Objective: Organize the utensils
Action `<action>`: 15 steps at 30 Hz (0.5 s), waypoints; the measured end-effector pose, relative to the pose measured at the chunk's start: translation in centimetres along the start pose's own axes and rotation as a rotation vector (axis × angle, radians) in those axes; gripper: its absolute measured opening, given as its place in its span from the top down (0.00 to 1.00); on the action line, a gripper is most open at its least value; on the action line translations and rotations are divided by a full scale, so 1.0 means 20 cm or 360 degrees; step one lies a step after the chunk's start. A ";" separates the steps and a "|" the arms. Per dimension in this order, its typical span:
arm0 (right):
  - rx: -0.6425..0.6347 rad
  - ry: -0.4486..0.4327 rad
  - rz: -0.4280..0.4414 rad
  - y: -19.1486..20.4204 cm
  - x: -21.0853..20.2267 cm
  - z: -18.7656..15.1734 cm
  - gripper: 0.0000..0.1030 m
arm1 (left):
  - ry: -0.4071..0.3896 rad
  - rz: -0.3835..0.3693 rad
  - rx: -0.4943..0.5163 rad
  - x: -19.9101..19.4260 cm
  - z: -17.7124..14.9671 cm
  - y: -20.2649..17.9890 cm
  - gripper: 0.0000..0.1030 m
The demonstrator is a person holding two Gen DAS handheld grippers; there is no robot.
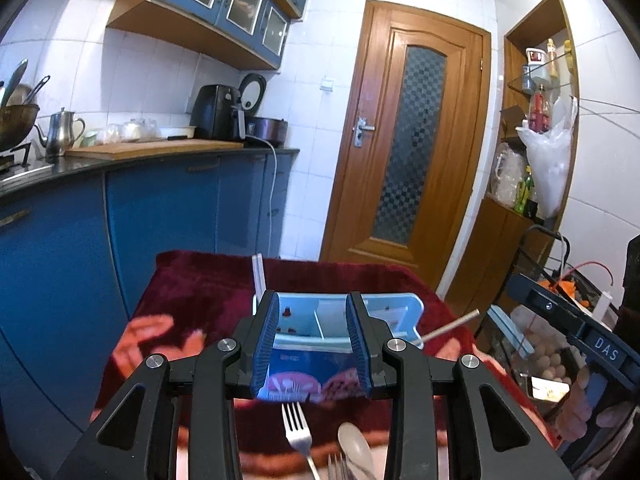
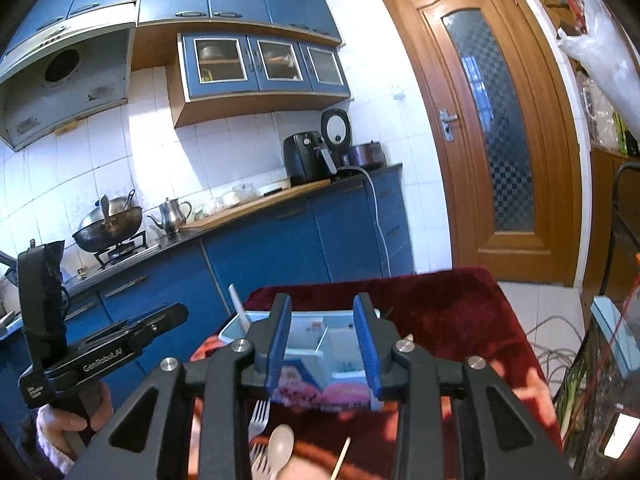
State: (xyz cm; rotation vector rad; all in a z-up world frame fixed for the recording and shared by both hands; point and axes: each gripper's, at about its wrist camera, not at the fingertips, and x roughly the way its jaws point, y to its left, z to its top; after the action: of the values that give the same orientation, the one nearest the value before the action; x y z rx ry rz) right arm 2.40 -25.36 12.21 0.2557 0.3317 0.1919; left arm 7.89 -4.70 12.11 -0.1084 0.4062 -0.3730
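Seen along the left gripper, nothing is held: its blue-lined jaws stand partly apart with only air between them, and the light-blue organiser tray is framed just beyond its tips on the dark red cloth. Below and nearer than those tips a fork and a spoon lie loose on the cloth, and a thin metal rod is seen jutting out past the tray's right end. From the right gripper, the tray is likewise found straight ahead between the fingers, a white stick standing in its left compartment; these jaws too are parted and empty. Beneath them lie the fork, the spoon and a pale stick. The step in hand is judged to be the choice of the next utensil, none being gripped. A descent toward the loose pieces would be called for, one piece pinched by its handle, then carried forward to a fitting compartment.
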 end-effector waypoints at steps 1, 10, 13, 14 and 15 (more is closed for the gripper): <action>0.0005 0.0034 -0.0006 0.00 -0.02 -0.02 0.66 | 0.0011 0.0000 -0.0003 -0.01 -0.01 0.00 0.66; -0.0029 0.0306 -0.0054 0.06 -0.08 -0.20 0.66 | 0.0141 0.0024 -0.0048 -0.13 -0.12 0.05 0.66; -0.0021 0.0384 -0.0038 0.08 -0.10 -0.25 0.66 | 0.0179 0.0045 -0.0062 -0.17 -0.17 0.07 0.66; -0.0017 0.0410 -0.0032 0.08 -0.10 -0.27 0.66 | 0.0188 0.0049 -0.0064 -0.17 -0.17 0.07 0.66; -0.0017 0.0436 -0.0026 0.09 -0.10 -0.29 0.66 | 0.0199 0.0053 -0.0068 -0.18 -0.19 0.08 0.66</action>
State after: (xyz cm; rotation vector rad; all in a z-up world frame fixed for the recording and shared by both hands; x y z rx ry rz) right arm -1.78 -22.89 7.98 0.2165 0.6039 0.2131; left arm 3.81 -1.91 9.63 -0.1202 0.5390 -0.3390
